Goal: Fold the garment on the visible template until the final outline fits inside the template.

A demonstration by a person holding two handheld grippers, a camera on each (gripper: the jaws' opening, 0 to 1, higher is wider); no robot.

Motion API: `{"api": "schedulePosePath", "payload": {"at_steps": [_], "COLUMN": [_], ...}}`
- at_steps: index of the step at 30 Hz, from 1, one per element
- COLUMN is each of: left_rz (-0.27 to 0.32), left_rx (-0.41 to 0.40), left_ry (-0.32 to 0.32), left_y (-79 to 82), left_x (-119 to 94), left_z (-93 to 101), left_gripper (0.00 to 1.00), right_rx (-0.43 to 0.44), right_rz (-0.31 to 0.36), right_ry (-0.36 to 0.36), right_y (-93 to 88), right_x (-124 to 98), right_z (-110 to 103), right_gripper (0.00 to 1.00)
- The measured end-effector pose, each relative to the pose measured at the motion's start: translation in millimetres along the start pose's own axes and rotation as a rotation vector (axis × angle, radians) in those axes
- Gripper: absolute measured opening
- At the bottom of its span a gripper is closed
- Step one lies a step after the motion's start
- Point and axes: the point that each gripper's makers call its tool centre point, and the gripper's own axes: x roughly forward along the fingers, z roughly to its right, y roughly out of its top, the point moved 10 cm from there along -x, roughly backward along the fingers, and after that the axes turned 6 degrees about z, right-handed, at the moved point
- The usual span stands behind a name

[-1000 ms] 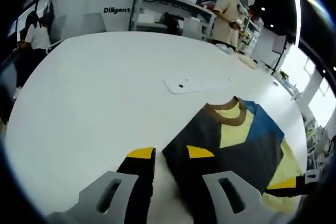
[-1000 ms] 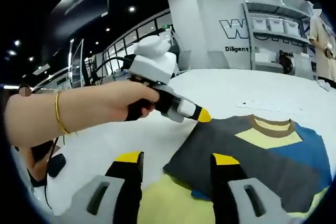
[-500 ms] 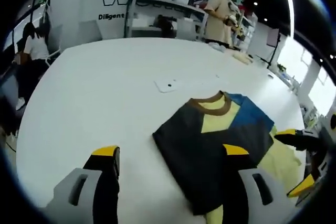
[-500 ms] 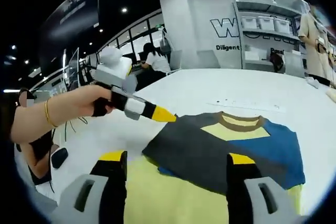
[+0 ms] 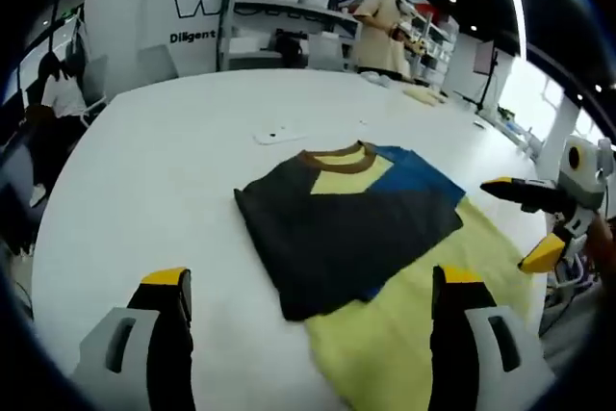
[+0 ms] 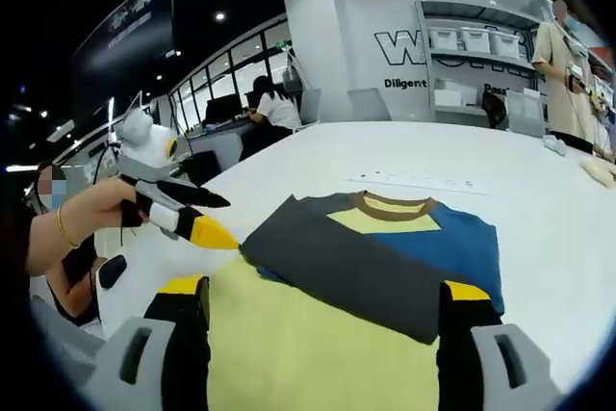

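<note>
The shirt (image 5: 356, 223) lies folded on the white table (image 5: 164, 161), its yellow lower part cut off at the view's edge. Beside the shirt, the left gripper (image 5: 313, 286) and right gripper (image 6: 322, 295) both gape wide, holding nothing. The template under it cannot be made out.

A wide white desk (image 5: 164, 161) carries a folded garment (image 5: 337, 223) of dark grey, blue and yellow, lying flat, with a thin white template (image 5: 289, 134) just beyond its collar.

Bright ceiling spots light the white table (image 5: 144, 170) evenly; shadows are faint, window glare burns at one side, edges bend and blur.
</note>
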Motion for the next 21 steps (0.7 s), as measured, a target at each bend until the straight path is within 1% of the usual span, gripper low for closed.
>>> {"api": "schedulePosePath", "payload": {"at_steps": [1,2,4,7,9,10,11,12,14,17,18,20,21], "left_rz": [-0.002,-0.005,-0.015,-0.024,-0.027,-0.026,-0.03,-0.032,-0.026,-0.018,-0.016,-0.009,-0.02], "left_rx": [0.002,0.033,0.053,0.064,0.06,0.058,0.052,0.049,0.047,0.045,0.029,0.024,0.016], "left_ry": [0.0,0.001,0.003,0.002,0.001,-0.005,-0.02,-0.021,-0.017,-0.008,-0.01,-0.018,-0.02], "left_y": [-1.6,-9.5,-18.0,-24.0,-27.5,-28.9,-31.7,-32.0,-35.6,-40.0,-43.5,-46.2,-52.2], "left_x": [-1.1,-7.1,-15.6,-23.4,-31.3,-34.4,-40.4,-41.1,-50.5,-59.9,-66.4,-71.1,-78.7], "left_z": [1.3,5.0,9.9,13.9,17.9,20.4,24.9,24.3,30.0,38.8,44.7,48.5,53.3], "left_gripper": [0.99,0.99,0.99,0.99,0.99,0.99,0.99,0.99,0.99,0.99,0.99,0.99,0.99], "right_rx": [-0.003,-0.016,-0.038,-0.031,-0.008,-0.009,-0.009,-0.01,-0.032,-0.043,-0.04,-0.046,-0.063], "right_rz": [-0.01,-0.014,-0.026,-0.028,-0.035,-0.036,-0.046,-0.049,-0.074,-0.088,-0.109,-0.123,-0.13], "right_ry": [0.003,0.001,-0.004,-0.003,-0.001,-0.001,0.001,0.002,0.004,0.005,0.011,0.009,0.007], "right_y": [-0.3,-0.5,-1.9,-4.4,-7.8,-8.5,-11.7,-12.4,-16.8,-20.6,-23.5,-25.8,-28.5], "right_x": [-5.1,-9.3,-16.4,-25.0,-32.1,-33.3,-39.0,-40.3,-47.7,-55.6,-60.2,-63.6,-70.2], "right_z": [0.9,1.9,3.9,8.1,10.3,10.6,11.3,11.3,13.2,12.1,12.3,13.4,14.8], "right_gripper": [0.99,0.99,0.99,0.99,0.99,0.99,0.99,0.99,0.99,0.99,0.99,0.99,0.99]}}
